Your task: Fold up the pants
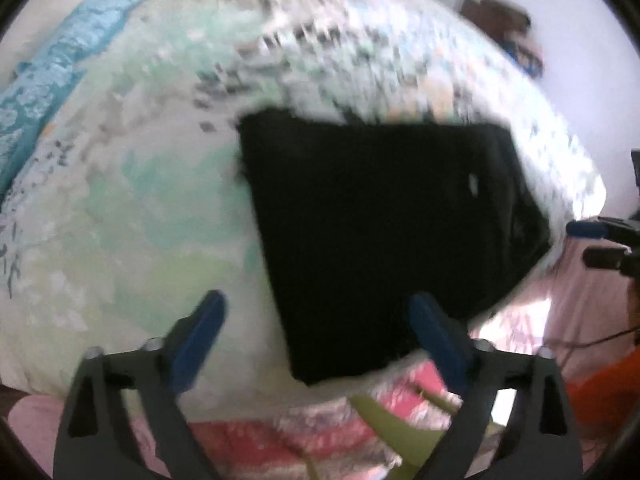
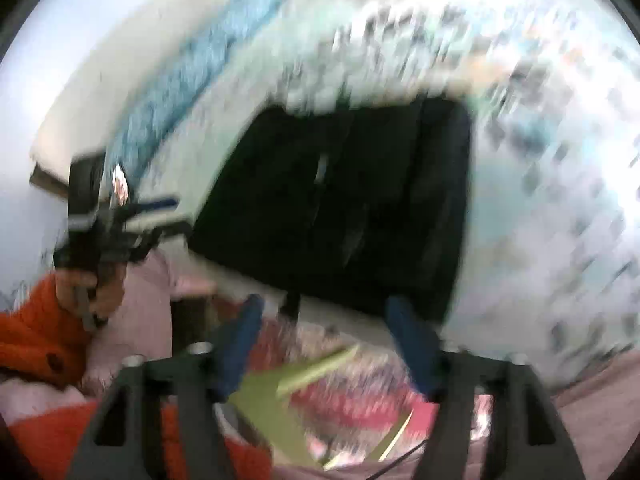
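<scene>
On the bed: the black pants are laid as a compact dark slab on the pale patterned bedspread, near its front edge, so the fold looks pretty much done already.
Left claw: the left claw is held spread wide with nothing gripped; the near corner of the pants is seen between and just beyond its fingers.
Right claw: the right claw is also released and empty, and is hung over the front edge of the bed, with the pants straight ahead of it.
Long axis: it's judged to run across both views, side to side.
Nearer hand: the left is reckoned slightly closer, but it's a tight call.
Hard to make out: heavy motion blur is seen everywhere, layers and hems can't be told apart, and the stuff below the bed edge is just smeared colour.
</scene>
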Demonstrator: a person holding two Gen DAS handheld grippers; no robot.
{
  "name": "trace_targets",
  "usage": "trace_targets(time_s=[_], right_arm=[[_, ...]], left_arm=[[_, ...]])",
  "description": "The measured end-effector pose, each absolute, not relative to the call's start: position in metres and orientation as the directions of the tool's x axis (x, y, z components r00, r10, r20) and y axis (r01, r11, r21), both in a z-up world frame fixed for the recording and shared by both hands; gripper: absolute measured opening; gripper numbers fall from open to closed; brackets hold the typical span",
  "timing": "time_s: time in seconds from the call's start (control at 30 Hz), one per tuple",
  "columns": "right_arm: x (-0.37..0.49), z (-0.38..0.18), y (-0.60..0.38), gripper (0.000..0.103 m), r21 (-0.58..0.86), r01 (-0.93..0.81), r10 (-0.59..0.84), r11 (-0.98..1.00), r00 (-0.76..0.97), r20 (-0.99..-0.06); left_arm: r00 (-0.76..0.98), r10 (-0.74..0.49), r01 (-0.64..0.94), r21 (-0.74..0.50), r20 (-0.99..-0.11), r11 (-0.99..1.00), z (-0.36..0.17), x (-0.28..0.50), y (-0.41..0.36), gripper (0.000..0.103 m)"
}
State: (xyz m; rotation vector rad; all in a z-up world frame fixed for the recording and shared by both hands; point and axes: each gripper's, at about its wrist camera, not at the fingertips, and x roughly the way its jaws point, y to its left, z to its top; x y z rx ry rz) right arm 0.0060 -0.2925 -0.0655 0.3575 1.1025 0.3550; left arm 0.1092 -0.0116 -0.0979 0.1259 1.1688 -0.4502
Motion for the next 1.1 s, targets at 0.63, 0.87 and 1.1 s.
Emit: trace_targets(time_s=[0.63,0.87,1.1], right_arm=[[0.069,-0.191,-0.330,0.044,0.852,0.089,0.805,0.516,0.288,-0.518],[0.085,-0.142,-0.322,0.035,0.891,0.000,0.825,0.454,0.377,-0.420],[0.180,-0.086,-0.334,0.037,0.821,-0.112,0.764,0.559,0.453,-0.459]], left_arm=[[0.123,-0.449,0.295,-0.400,-0.885,0.868,-0.173,0.175,-0.032,0.037],[0.206,-0.512,0.308,-0.441,-0.834,0.843,-0.116,0.192,-0.028,0.025],[0.355,-0.484,0.302,-0.391,-0.800,0.869,-0.075,0.274,-0.036,0.031]])
